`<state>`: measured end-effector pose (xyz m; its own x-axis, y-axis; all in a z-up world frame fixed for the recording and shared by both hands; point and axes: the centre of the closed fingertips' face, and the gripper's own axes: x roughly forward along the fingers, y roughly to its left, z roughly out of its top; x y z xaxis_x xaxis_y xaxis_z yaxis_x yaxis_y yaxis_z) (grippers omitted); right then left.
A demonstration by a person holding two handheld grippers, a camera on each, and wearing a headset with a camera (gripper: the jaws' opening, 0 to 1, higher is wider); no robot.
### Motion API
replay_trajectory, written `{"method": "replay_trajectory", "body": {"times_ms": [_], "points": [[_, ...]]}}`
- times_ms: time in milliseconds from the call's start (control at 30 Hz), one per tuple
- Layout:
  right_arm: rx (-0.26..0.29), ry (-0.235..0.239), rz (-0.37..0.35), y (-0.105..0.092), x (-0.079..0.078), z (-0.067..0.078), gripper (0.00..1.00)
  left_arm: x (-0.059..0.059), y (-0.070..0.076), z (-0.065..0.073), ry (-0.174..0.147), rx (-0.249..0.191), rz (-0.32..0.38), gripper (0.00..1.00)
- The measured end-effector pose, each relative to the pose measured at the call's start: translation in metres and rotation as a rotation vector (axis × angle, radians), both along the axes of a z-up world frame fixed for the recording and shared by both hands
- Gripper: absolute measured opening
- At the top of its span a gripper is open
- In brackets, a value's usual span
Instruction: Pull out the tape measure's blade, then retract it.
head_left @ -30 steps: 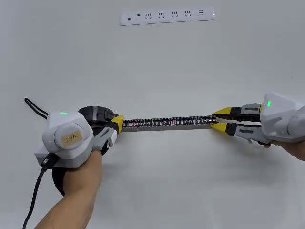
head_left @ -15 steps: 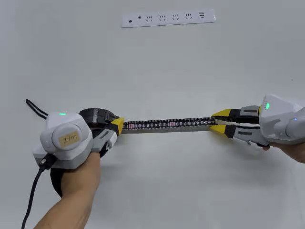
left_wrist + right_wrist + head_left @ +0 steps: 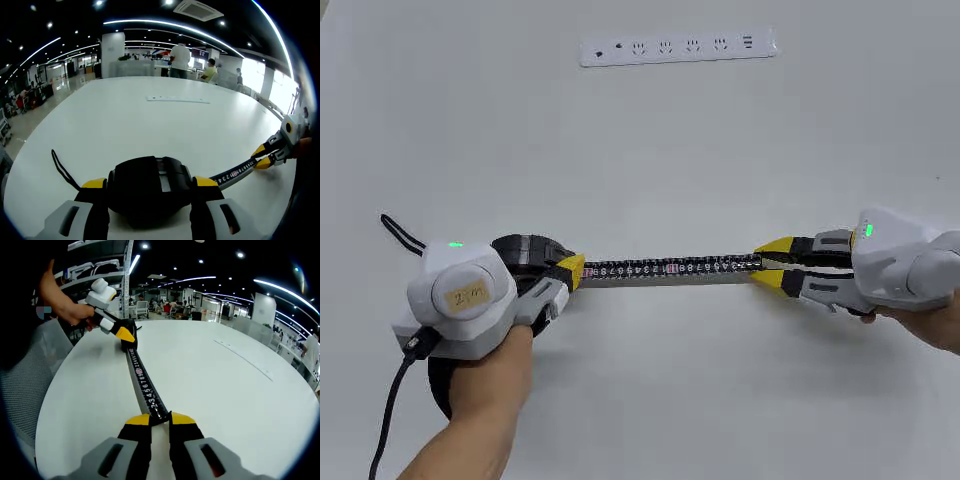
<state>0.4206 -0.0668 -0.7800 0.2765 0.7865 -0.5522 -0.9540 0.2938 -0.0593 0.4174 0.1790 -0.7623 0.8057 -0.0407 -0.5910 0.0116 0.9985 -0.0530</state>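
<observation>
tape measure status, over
Left tongs shut on the tape measure case. Right tongs shut on the blade tip, blade drawn out between them. Power strip far back, nothing in the way.

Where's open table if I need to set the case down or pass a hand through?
Widest bare table lies between the power strip and the stretched blade. The near side below the blade, between the left gripper and right gripper, is also free. Crowded at left: tape measure case, its strap, a cable.
</observation>
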Motion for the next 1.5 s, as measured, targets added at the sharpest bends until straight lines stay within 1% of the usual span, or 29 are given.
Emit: {"method": "replay_trajectory", "body": {"times_ms": [300, 500, 767, 1267, 1500], "points": [[0.003, 0.004, 0.002, 0.005, -0.001, -0.001, 0.11, 0.000, 0.000, -0.001, 0.002, -0.003, -0.001, 0.62], [0.015, 0.008, 0.008, 0.016, -0.002, 0.000, 0.11, -0.001, 0.000, 0.000, 0.005, -0.016, -0.002, 0.63], [0.016, 0.012, 0.012, 0.024, -0.002, -0.002, 0.11, -0.001, 0.000, 0.000, 0.008, -0.024, -0.002, 0.63], [0.038, 0.020, 0.029, 0.051, -0.004, -0.001, 0.11, -0.001, 0.001, 0.000, 0.010, -0.033, -0.004, 0.63], [0.046, 0.019, 0.040, 0.063, -0.003, -0.001, 0.11, 0.000, 0.001, -0.001, 0.011, -0.034, -0.008, 0.63]]}}
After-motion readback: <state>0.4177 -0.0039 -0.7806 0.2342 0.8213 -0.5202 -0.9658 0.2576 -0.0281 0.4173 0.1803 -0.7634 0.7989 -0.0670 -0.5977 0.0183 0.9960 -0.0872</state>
